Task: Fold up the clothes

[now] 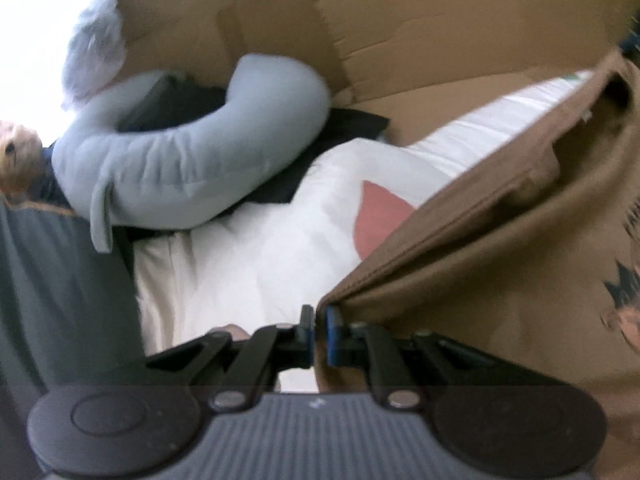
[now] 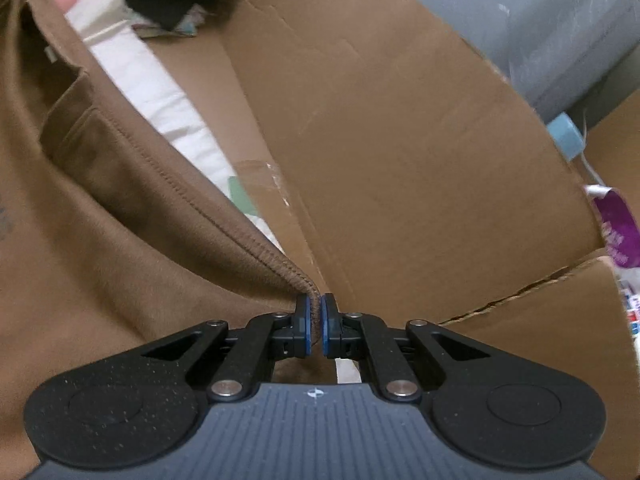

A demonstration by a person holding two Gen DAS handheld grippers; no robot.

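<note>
Fingers of both grippers are clenched on a brown garment [image 2: 120,240]: the right gripper [image 2: 316,320] pinches a ribbed hem corner between its blue pads, while the left gripper [image 1: 319,332] grips the opposite corner, the cloth edge running away from its jaws. The garment hangs stretched between the two, lifted above flattened cardboard [image 2: 400,140] that serves as the work surface. Beneath and behind it lies white bedding [image 1: 248,248] with a pink patch, and beyond that a pale blue curved pillow [image 1: 180,168] over dark cloth, towards the cardboard's far edge. A print on the brown fabric shows at the left view's right side, though blur hides what it depicts. The step in hand appears to be spreading the garment out; next, it likely needs laying flat on bare cardboard, kept taut.
</note>
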